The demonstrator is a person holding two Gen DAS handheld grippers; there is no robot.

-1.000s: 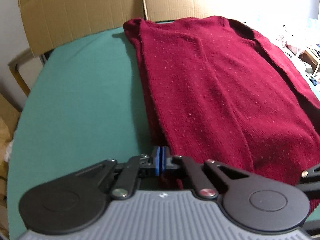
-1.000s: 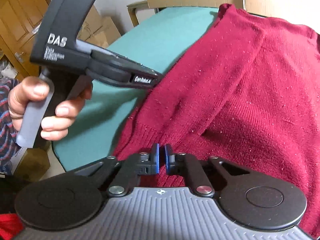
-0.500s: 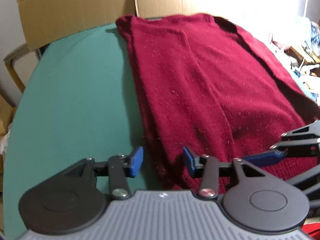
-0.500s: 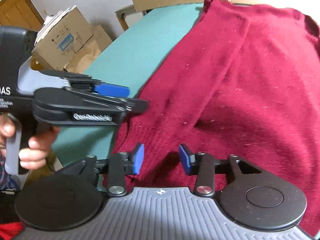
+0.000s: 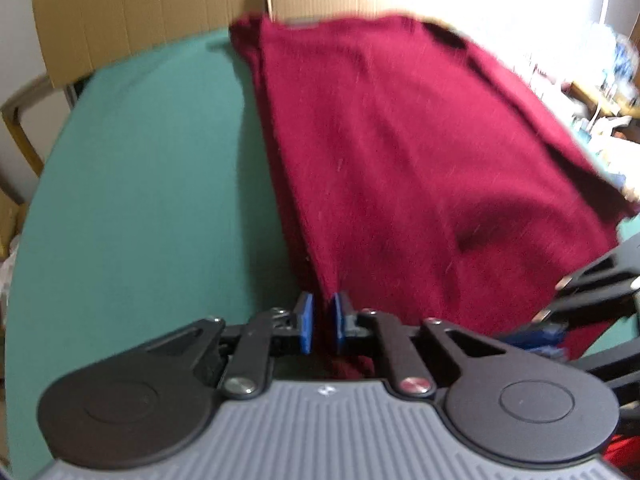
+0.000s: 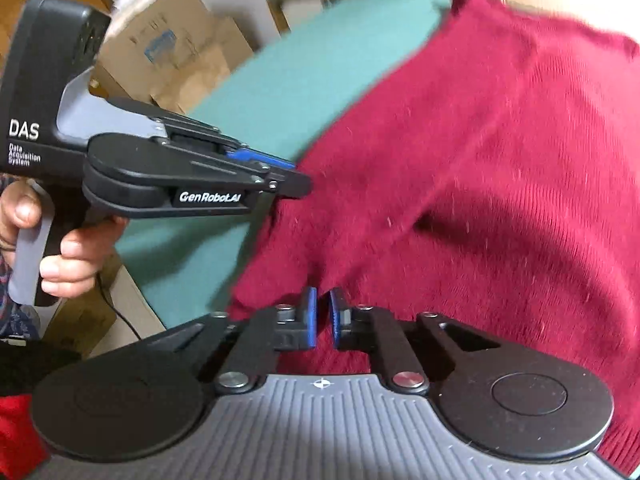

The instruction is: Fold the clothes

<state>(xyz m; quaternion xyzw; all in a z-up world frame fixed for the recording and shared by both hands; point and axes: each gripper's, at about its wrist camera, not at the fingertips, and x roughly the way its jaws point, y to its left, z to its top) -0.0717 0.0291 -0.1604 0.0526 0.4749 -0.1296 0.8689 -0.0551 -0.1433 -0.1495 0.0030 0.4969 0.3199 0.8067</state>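
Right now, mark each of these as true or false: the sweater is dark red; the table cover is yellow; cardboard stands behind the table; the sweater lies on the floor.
1. The sweater is dark red. True.
2. The table cover is yellow. False: it is green.
3. Cardboard stands behind the table. True.
4. The sweater lies on the floor. False: it lies on the green table, its near hem between the pads of both hand-held grippers, left and right, as their jaws close.
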